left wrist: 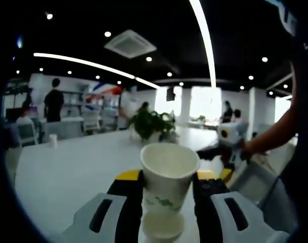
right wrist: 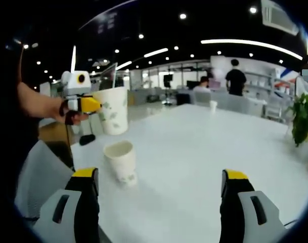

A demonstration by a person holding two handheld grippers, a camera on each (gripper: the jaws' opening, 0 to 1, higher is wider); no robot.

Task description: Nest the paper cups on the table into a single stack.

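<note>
White counter [right wrist: 194,147] fills the lower half of both views, bare apart from a small cup far off at upper centre-right of the right gripper view and the potted plant [left wrist: 152,124] mid-frame in the left gripper view. Step in hand, as I read it: nesting the first pair. Left tongs [left wrist: 166,195] are clamped on a paper cup [left wrist: 168,174], held upright and lifted, jaws on either side of its wall at lower centre of the left gripper view. Directly under it, at the bottom edge, sits the second cup [left wrist: 163,225], rim up, standing on the counter; the same cup [right wrist: 121,162] shows left of centre in the right gripper view with the held one [right wrist: 113,110] above and behind it at upper left, clearly apart, not yet touching. Right tongs [right wrist: 159,190] are spread wide and empty, low over the counter at the bottom of their own view, well off from both cups. Next move probably calls for lowering the held cup straight down, base centred in the lower rim, kept level so it doesn't tip the light standing cup; right tongs could steady that cup.
</note>
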